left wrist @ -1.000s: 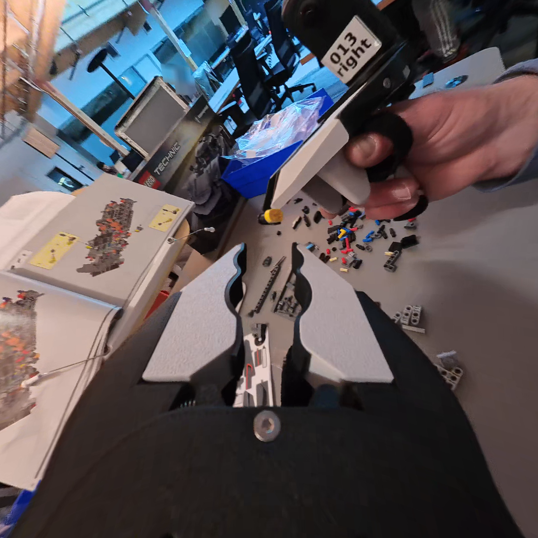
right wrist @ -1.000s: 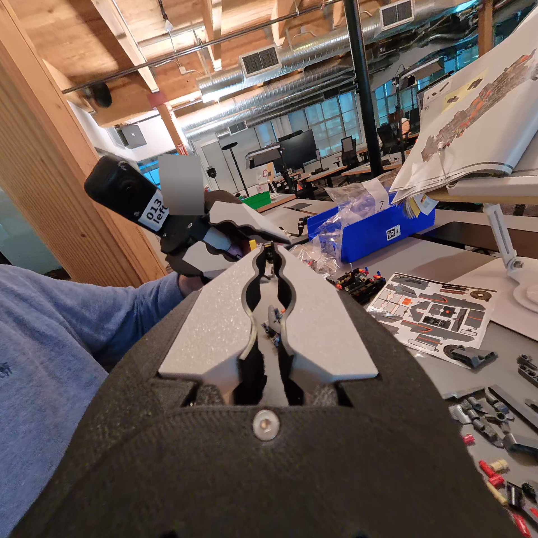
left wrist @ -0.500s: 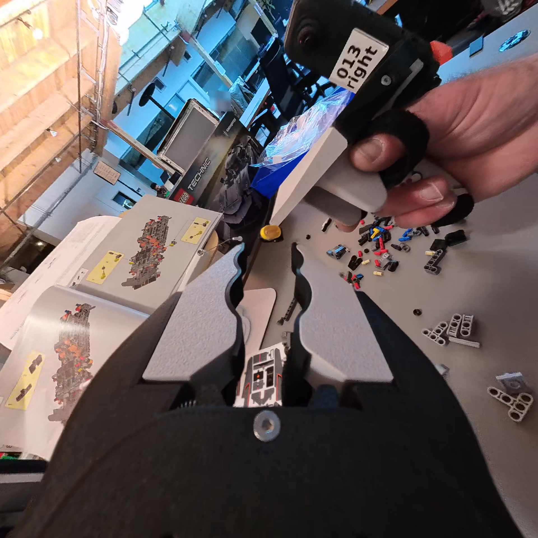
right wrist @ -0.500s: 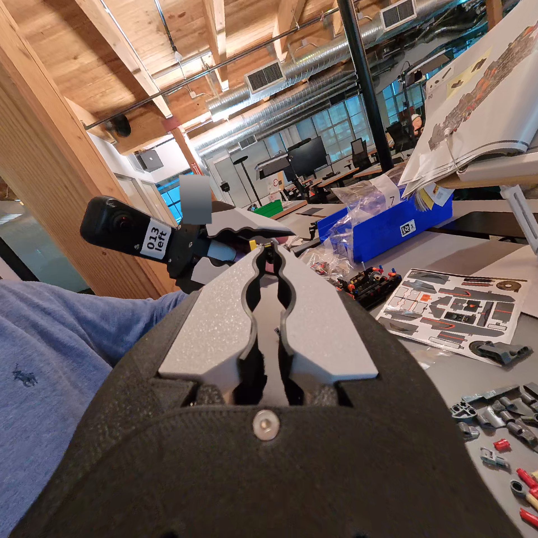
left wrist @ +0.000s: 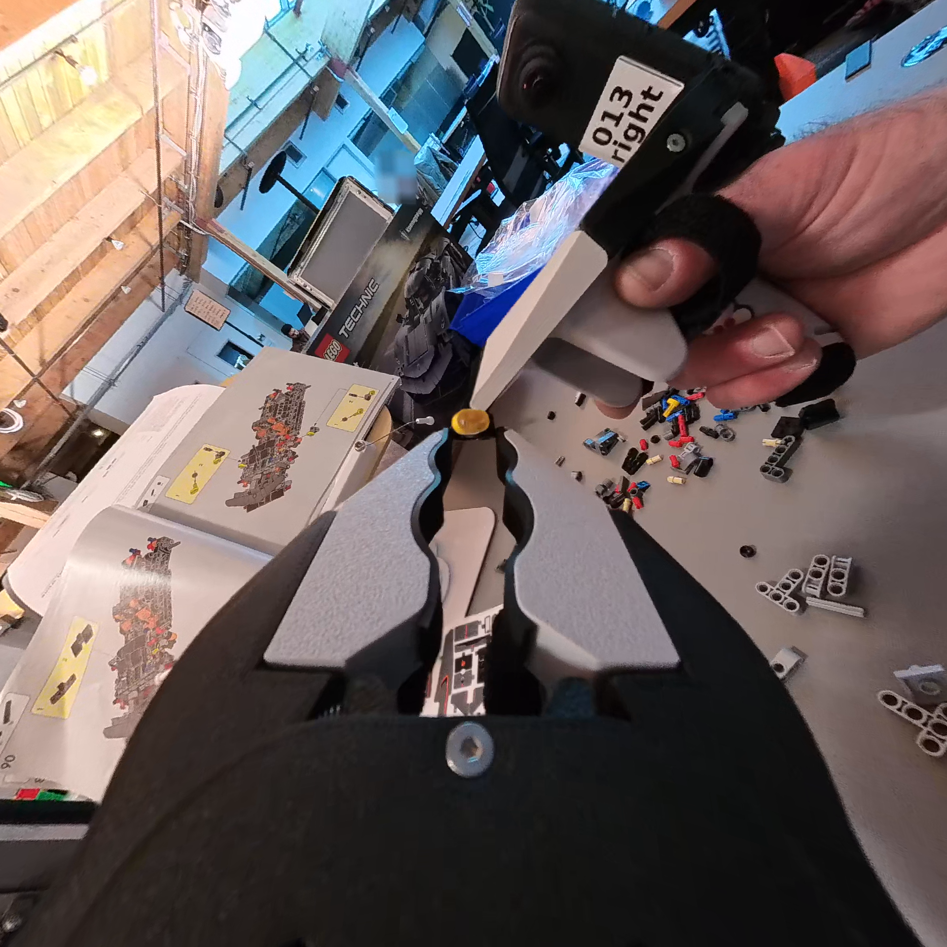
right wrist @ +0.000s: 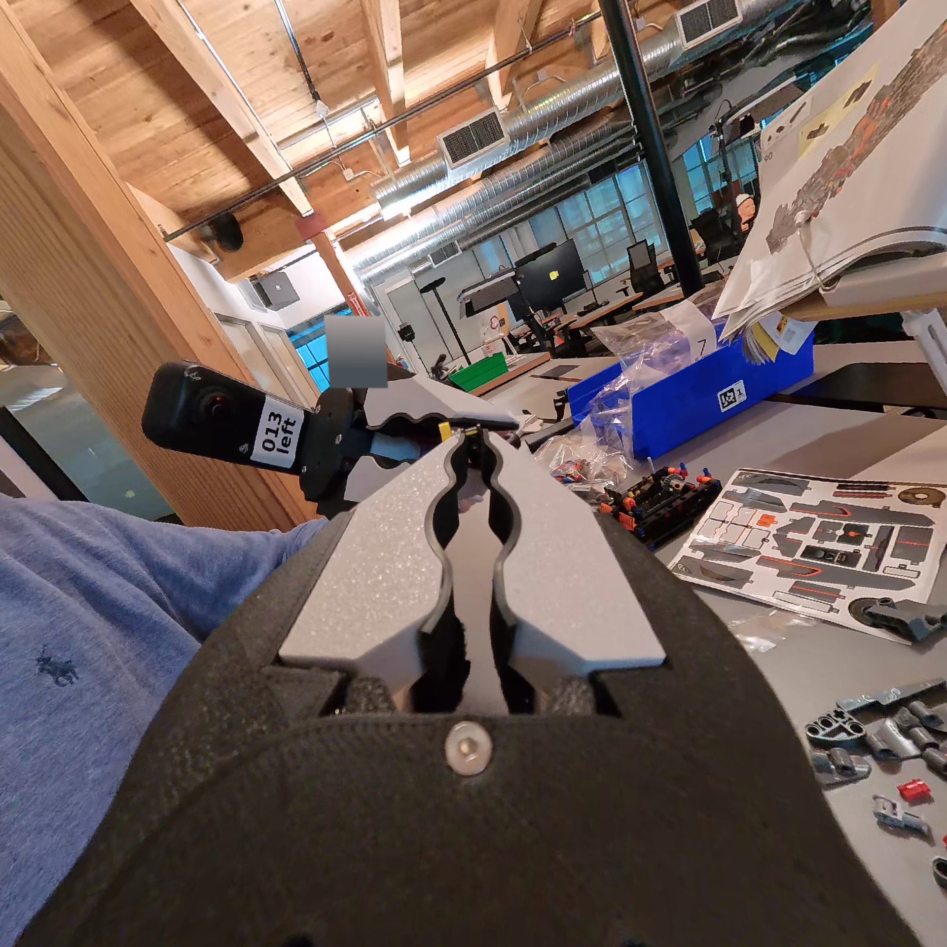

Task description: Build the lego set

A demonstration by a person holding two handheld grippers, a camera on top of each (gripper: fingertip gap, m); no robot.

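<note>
My right gripper (right wrist: 474, 440) is shut on a small yellow and black piece (right wrist: 478, 434). In the left wrist view a hand holds this gripper (left wrist: 487, 402) from the upper right, and the round yellow end of the piece (left wrist: 469, 423) shows at its tip. My left gripper (left wrist: 474, 440) is open and empty, with its two fingertips on either side of the yellow piece; I cannot tell if they touch it. In the right wrist view the left gripper (right wrist: 435, 417) comes in from the left, tip to tip with mine.
Loose coloured pieces (left wrist: 666, 435) and grey beams (left wrist: 815, 584) lie on the grey table (left wrist: 871, 512). An open instruction booklet (left wrist: 287, 440) stands at the left. A sticker sheet (right wrist: 820, 543), a part-built black model (right wrist: 661, 492) and a blue bin (right wrist: 717, 399) lie beyond. Only a small space, under 4 cm, lies between the two pairs of fingers.
The two grippers have come together: the yellow piece, earlier well beyond my left fingertips, now sits between them. The left jaw gap looks the same and the right gripper has stayed shut.
</note>
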